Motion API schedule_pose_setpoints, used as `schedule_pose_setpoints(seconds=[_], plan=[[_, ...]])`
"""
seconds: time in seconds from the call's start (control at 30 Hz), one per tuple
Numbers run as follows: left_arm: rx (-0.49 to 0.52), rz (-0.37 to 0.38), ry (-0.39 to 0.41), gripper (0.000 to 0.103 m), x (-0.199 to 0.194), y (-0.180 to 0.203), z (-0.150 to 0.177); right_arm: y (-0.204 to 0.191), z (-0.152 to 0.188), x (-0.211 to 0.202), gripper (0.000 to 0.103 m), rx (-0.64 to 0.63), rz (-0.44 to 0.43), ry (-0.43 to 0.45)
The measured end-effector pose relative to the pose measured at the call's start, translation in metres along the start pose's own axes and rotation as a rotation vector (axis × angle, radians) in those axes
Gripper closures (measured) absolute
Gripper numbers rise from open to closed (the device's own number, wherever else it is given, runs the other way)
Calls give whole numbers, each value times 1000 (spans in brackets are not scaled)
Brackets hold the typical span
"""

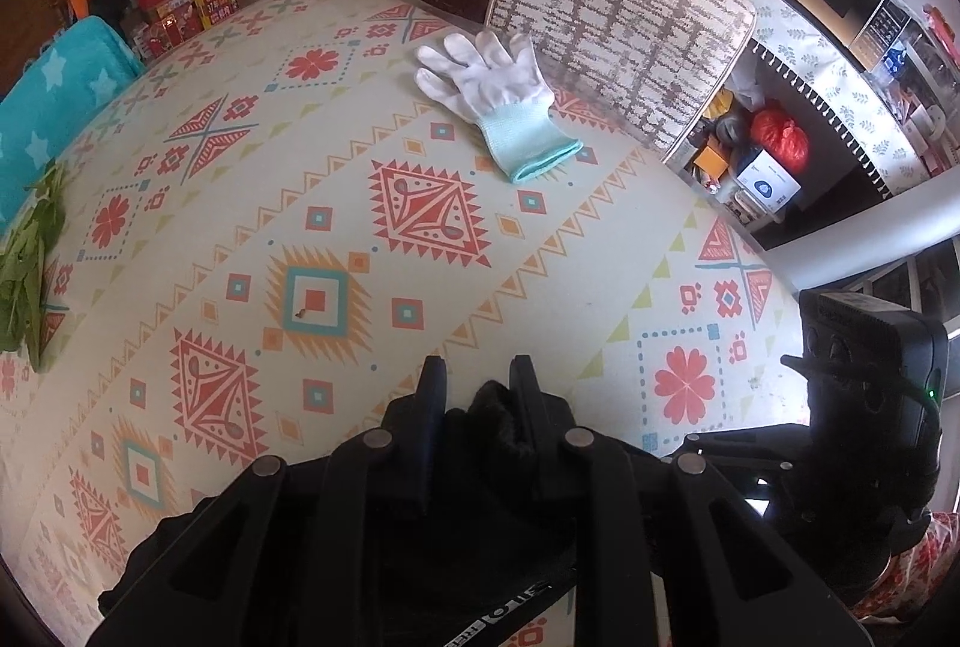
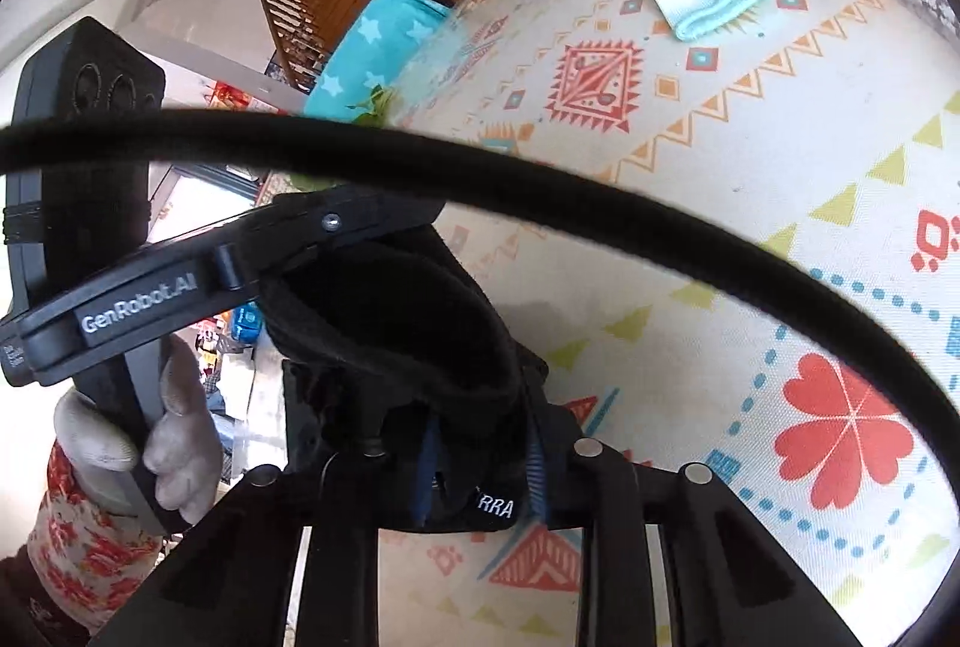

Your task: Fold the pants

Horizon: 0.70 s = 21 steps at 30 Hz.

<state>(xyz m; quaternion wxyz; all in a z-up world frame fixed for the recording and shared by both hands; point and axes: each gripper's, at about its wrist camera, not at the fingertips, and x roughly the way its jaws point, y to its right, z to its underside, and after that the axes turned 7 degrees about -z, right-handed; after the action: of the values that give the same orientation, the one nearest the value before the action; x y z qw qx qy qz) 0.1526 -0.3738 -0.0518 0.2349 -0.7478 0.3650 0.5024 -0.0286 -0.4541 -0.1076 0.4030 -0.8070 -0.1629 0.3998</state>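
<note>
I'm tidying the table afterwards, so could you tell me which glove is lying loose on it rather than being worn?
The white glove with the mint cuff lies empty on the patterned tablecloth; the grey one is worn, gripping a gripper handle.

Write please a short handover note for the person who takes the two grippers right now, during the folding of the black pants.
Left gripper: shut on the black pants, fabric bunched between its fingers.
Right gripper: also shut on the pants, at an edge with a white label.
Pants: held up at the near edge of the patterned table, not spread flat.
Also on the table: white glove, green leaves.
Done: pants gripped by both.
Left: lay them out, fold.
</note>
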Motion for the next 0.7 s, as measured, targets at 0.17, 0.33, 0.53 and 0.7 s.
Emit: schedule_pose_setpoints(seconds=[0.17, 0.33, 0.53, 0.7], plan=[[10, 8, 36, 82, -17, -7, 6, -23, 4, -3, 78, -37, 28, 15], [-2, 44, 70, 82, -31, -23, 17, -46, 8, -1, 78, -49, 62, 31], [-11, 74, 92, 82, -44, -42, 34, -79, 19, 7, 78, -80, 107, 41], [-16, 69, 108, 82, -56, -58, 48, -101, 27, 16, 78, -94, 128, 50]])
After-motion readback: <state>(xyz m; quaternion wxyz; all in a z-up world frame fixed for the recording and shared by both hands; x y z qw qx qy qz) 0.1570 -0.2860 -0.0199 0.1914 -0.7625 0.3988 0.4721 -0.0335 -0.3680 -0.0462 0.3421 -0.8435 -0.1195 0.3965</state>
